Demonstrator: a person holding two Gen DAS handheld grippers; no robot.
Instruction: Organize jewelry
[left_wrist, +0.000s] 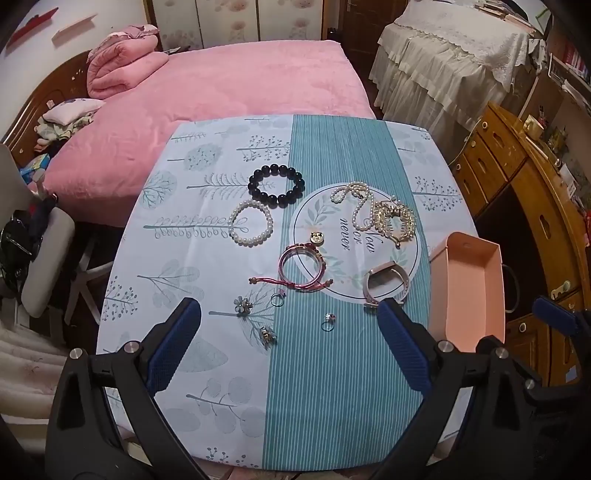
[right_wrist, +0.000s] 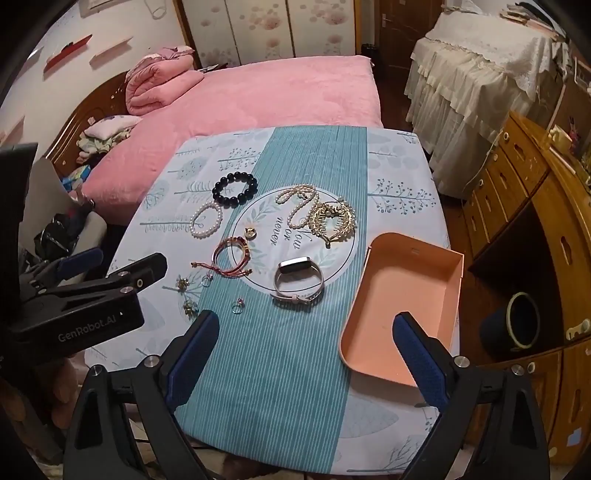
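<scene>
Left wrist view: the left tool (left_wrist: 288, 325) hovers with its fingers wide apart and empty above the near edge of the cloth-covered counter (left_wrist: 314, 406), where jewelry lies scattered: a black bead bracelet (left_wrist: 276, 184) far, a pearl bracelet (left_wrist: 250, 226) beside it, a pearl necklace (left_wrist: 351, 203) touching a gold brooch (left_wrist: 394, 220), a red cord bracelet (left_wrist: 303, 269), a pink watch (left_wrist: 386, 287) and small rings (left_wrist: 328, 321) nearest. The right tool (right_wrist: 306, 343), likewise spread and holding nothing, waits near the empty pink box (right_wrist: 406, 295) at the counter's right edge. Nothing appears sorted yet. Likely risks: the tiny rings slipping from the broad padded fingers, or the necklace dragging the brooch along when lifted.
</scene>
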